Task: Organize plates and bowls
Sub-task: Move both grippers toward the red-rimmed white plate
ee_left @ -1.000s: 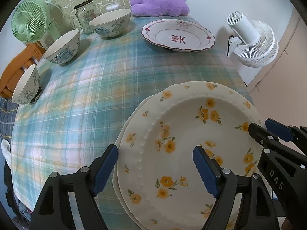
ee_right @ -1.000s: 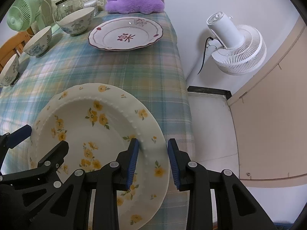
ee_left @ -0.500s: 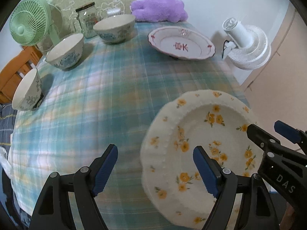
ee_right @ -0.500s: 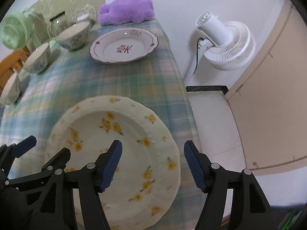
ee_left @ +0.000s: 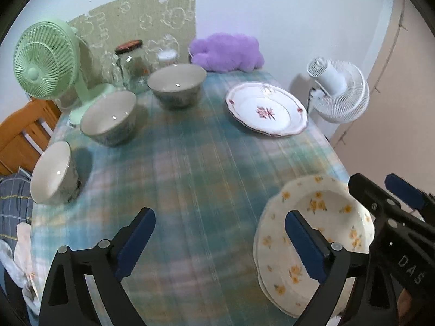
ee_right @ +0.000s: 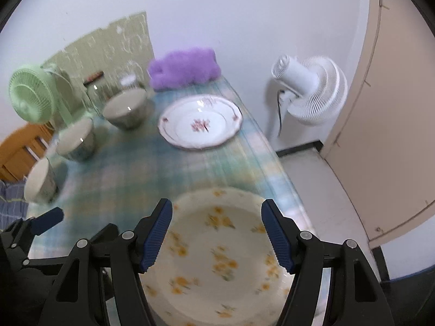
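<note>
Plates first: yellow-flower plates (ee_left: 312, 233), a stack of at least two by the doubled rim in the left view, sit at the near right edge of the table (ee_left: 195, 179). Red-trim plate (ee_left: 267, 112) lies alone at far right, well apart from them. Three bowls run down the left side: far bowl (ee_left: 176, 84), mid bowl (ee_left: 108, 118), near bowl (ee_left: 53, 174), which is tilted on its side w/ mouth facing the cam. None nested.

Step in hand, my read: flower plates look stacked and let go, so next is either bringing the red-trim plate onto that stack or nesting the bowls. Either way it calls for a long reach to the far half of the table and a grip on a thin rim. The stack is close to the table edge, so don't bump it.

Left gripper (ee_left: 220, 247): jaws wide open, holding nothing, over the cloth just left of the stack. Right gripper (ee_right: 217, 239): jaws wide open, empty, above the stack w/ no visible contact.

Table has a blue-green plaid cloth. At the far end are a green fan (ee_left: 44, 59), jars (ee_left: 133, 62) and a purple plush (ee_left: 225, 51). White fan (ee_right: 310, 89) stands on the floor to the right, by a beige door (ee_right: 394, 108). Both views are motion-blurred.
</note>
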`<state>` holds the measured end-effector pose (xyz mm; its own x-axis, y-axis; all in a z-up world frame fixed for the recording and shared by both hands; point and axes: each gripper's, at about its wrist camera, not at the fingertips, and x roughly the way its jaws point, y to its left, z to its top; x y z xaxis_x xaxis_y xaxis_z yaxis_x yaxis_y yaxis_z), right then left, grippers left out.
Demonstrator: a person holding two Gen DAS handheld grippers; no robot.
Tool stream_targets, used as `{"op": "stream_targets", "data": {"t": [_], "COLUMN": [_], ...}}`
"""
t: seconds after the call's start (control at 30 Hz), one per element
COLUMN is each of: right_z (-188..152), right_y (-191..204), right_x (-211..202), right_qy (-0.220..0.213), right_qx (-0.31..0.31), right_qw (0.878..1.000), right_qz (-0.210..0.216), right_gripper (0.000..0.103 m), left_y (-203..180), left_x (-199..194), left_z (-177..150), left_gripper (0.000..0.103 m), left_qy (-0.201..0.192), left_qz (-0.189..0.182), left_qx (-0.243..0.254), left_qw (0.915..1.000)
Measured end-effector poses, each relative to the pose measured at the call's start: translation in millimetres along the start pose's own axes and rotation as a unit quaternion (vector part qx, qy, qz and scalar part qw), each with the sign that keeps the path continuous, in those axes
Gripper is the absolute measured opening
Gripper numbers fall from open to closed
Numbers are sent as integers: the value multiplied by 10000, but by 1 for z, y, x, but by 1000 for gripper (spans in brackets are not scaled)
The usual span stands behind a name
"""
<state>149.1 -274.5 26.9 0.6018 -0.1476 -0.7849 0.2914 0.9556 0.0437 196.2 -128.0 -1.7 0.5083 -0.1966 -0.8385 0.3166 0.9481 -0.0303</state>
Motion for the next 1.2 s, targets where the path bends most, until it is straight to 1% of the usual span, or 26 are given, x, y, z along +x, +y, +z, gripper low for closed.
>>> {"op": "stream_targets", "data": {"t": [0.07,0.23,0.37,0.53,0.67,0.8,0.83,0.87,0.9,1.0,1.13,1.2], "right_z": [6,26,46,75,98,118,122,125,130,140,149,152], "right_y": [4,6,0,-7,-15,-21,-22,-24,-26,-31,-32,-32], "right_x": [0,11,25,47,69,99,106,114,124,148,175,188], "right_qy": [-53,56,94,-65,-55,-29,-20,-7,7,45,-5,50], "right_qx": [76,81,81,-213,-434,-614,-622,-616,-584,-503,-574,-597], "right_qw": [10000,9999,9995,9991,9984,9973,9972,9973,9973,9974,9970,9970], "right_qz": [36,93,283,349,370,399,408,404,441,505,518,492], "right_gripper": [71,71,75,75,75,75,75,75,75,75,75,75], "left_y": [4,3,0,-11,-20,-26,-27,-29,-31,-33,-34,-33], "left_x": [-1,3,11,29,50,77,83,90,96,113,136,147], "left_z": [7,24,43,68,86,101,105,108,112,121,131,135], "left_gripper": [97,97,97,96,95,94,93,91,90,90,88,83], "left_qy": [-82,-189,-251,-329,-316,-287,-259,-249,-326,-311,-274,-185], "left_qz": [3,67,175,344,371,489,538,593,624,642,734,769], "left_qx": [1,-56,-224,-331,-570,-772,-814,-867,-922,-1043,-1010,-1008], "left_qw": [10000,9998,9993,9983,9972,9954,9949,9942,9933,9920,9918,9917]}}
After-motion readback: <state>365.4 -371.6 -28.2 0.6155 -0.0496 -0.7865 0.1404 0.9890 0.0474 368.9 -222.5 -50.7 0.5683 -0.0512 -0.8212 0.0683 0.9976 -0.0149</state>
